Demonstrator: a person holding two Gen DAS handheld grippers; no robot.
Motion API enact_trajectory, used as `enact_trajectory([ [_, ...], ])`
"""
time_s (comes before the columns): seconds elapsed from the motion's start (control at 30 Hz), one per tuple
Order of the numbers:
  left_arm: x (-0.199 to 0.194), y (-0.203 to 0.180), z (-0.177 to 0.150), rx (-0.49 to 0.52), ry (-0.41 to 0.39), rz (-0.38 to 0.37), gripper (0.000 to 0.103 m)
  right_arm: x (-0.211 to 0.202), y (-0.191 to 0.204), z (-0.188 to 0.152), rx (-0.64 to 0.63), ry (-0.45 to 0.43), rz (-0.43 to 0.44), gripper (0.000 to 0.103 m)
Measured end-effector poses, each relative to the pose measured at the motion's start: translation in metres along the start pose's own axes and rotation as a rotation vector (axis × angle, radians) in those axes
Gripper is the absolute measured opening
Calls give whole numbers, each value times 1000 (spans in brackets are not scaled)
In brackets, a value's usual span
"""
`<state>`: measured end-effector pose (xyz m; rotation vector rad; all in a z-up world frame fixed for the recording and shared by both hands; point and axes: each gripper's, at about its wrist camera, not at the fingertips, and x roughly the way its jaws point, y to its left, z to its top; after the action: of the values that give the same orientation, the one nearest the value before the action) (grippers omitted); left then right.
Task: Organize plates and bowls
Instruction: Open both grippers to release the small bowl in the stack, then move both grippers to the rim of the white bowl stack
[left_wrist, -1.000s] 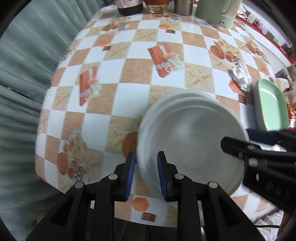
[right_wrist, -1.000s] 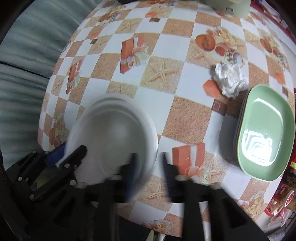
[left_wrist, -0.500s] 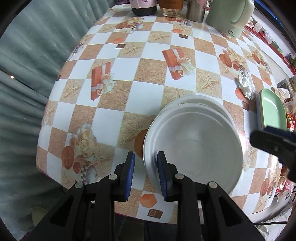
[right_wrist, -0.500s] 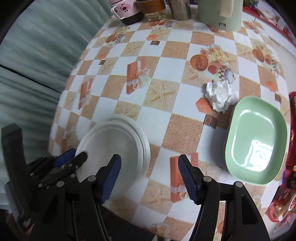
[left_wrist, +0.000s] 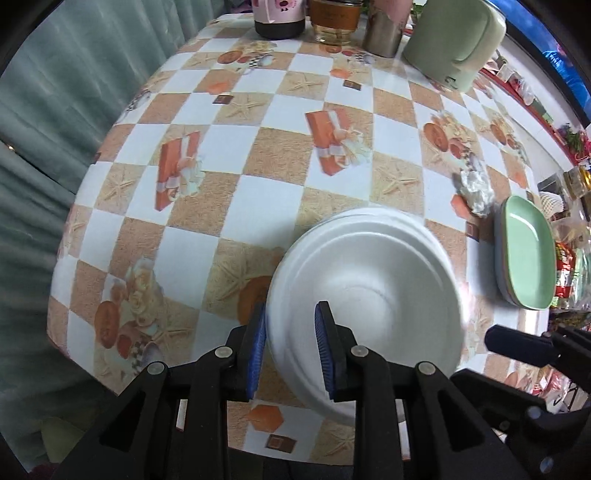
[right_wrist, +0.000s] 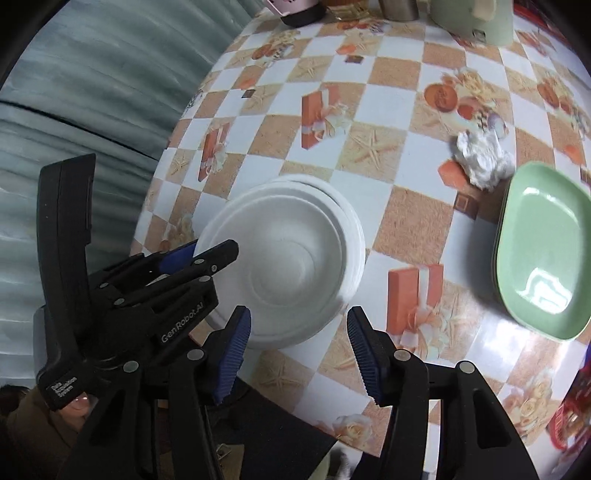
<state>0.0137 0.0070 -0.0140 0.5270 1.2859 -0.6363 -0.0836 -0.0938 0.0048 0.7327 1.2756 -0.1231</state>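
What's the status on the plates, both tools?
Left tool straddles white plate stack's rim. Right tool empty, closing. Green plates stacked apart; crumpled tissue beside them.

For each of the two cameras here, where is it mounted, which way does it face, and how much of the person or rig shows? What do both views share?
Left wrist: on the left gripper, looking steeply down; its fingers straddle the white plate stack's rim; the right gripper's tip shows at lower right.
Right wrist: on the right gripper, looking down, jaws closing on nothing; the left gripper and a fingertip show at left.
Shared: white stack, green plates, crumpled tissue, checkered tablecloth.
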Motion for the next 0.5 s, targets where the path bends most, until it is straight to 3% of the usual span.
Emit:
enact_trajectory([
  [0.17, -16, 22, -1, -30, -29, -25, 33, -7, 12, -3, -44, -5, 83, 56],
  [0.23, -22, 29, -2, -37, -48, 0, 35, -4, 19, -5, -78, 17, 115, 41],
  [0.27, -22, 33, -2, -43, -50, 11, 37, 0, 24, -5, -91, 40, 133, 39],
  [0.5, -11, 56, -13, -91, -6, 57, 40, 35, 35, 19, -89, 48, 113, 39],
])
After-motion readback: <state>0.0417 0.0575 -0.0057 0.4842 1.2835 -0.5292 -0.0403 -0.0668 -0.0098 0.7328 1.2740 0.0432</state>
